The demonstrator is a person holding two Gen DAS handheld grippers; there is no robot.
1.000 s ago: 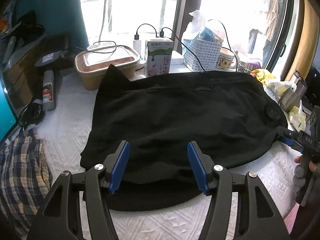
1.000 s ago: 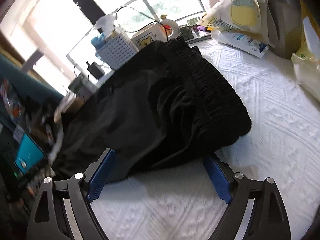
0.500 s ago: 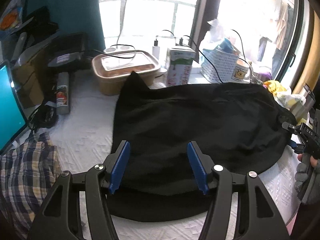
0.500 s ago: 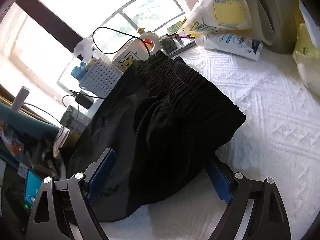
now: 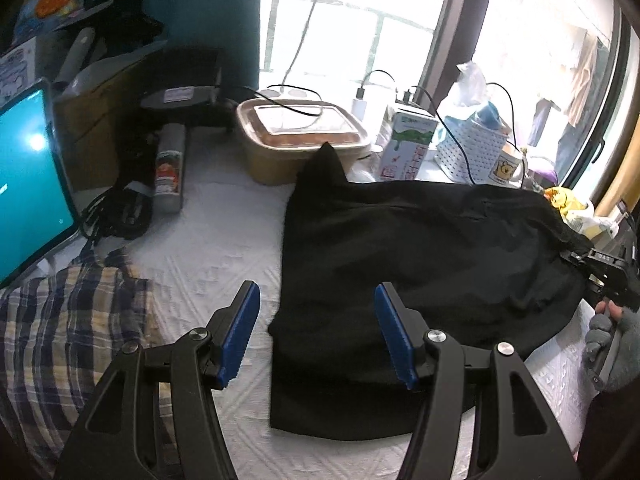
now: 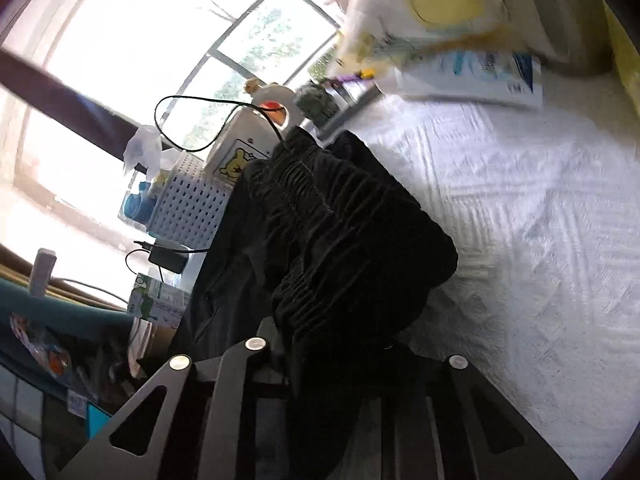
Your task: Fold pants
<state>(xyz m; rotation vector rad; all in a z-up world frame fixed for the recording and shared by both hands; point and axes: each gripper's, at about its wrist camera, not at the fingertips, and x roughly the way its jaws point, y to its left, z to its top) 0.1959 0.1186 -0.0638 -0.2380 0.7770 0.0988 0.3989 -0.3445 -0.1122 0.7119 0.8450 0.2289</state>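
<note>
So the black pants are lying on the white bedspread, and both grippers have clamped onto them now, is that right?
Not quite. Only the right gripper has clamped onto the black pants, at the gathered waistband, as the right wrist view shows. In the left wrist view the left gripper has its jaws wide apart and grips nothing. The pants do lie on the white bedspread.

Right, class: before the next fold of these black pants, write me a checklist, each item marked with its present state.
1. Right gripper shut on the waistband: ok.
2. Left gripper open, holding nothing: ok.
3. Black pants lying flat: not ok, waistband end lifted, one corner peaked against the lidded box.
4. Plaid cloth apart from the pants: ok.
5. Grip firmness: cannot tell.
</note>
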